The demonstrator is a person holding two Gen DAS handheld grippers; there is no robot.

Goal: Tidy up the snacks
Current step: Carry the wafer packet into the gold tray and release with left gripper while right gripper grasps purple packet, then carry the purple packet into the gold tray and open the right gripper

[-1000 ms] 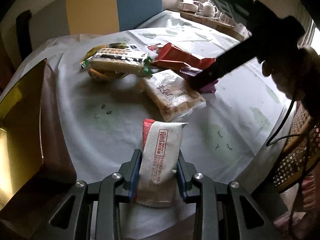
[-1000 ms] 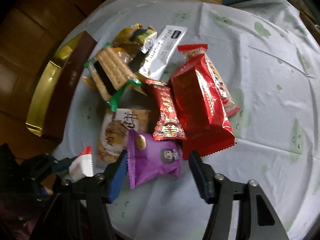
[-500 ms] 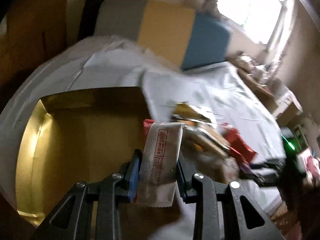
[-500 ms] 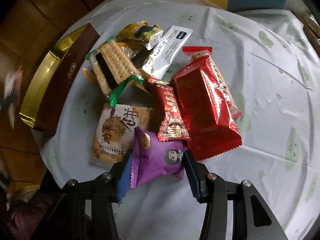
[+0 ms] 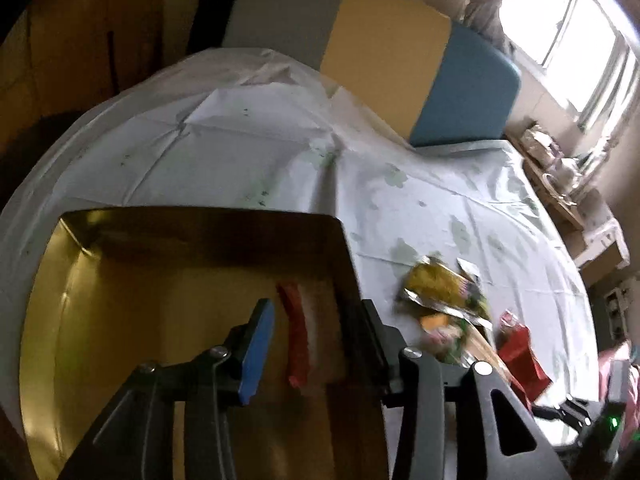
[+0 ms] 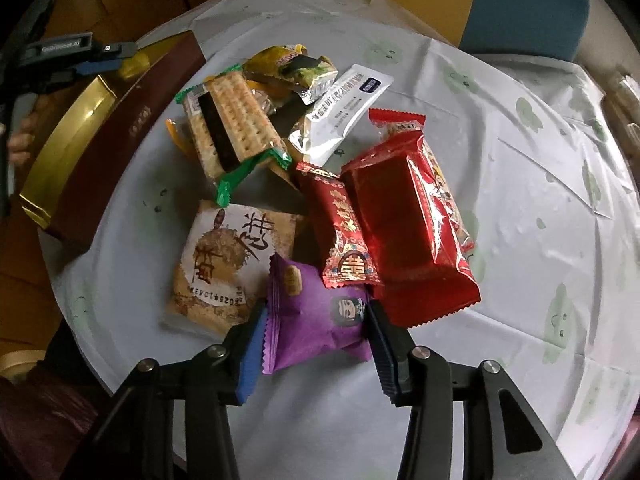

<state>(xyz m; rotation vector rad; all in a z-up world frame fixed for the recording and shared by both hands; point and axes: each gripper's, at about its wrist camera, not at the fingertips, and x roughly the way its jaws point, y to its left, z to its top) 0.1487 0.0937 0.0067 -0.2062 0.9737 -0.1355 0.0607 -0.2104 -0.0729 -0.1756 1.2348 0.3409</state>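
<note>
Daylight enters through a blown-out bright window (image 5: pixel 576 40) at the upper right of the left wrist view, leaving the lower frame dim and slightly motion-blurred. The right wrist view is sharper, with glare on a glossy red plastic snack packet (image 6: pixel 404 224). Both frames bend and darken toward their rounded fisheye edges.

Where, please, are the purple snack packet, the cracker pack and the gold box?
purple snack packet (image 6: pixel 316 320), right wrist view, middle of wrapper.
cracker pack (image 6: pixel 232 120), right wrist view, top crackers.
gold box (image 5: pixel 120 320), left wrist view, inner floor.

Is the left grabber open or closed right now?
Open. The left gripper has a wide gap between its fingers, holding nothing, above the gold box.
</note>
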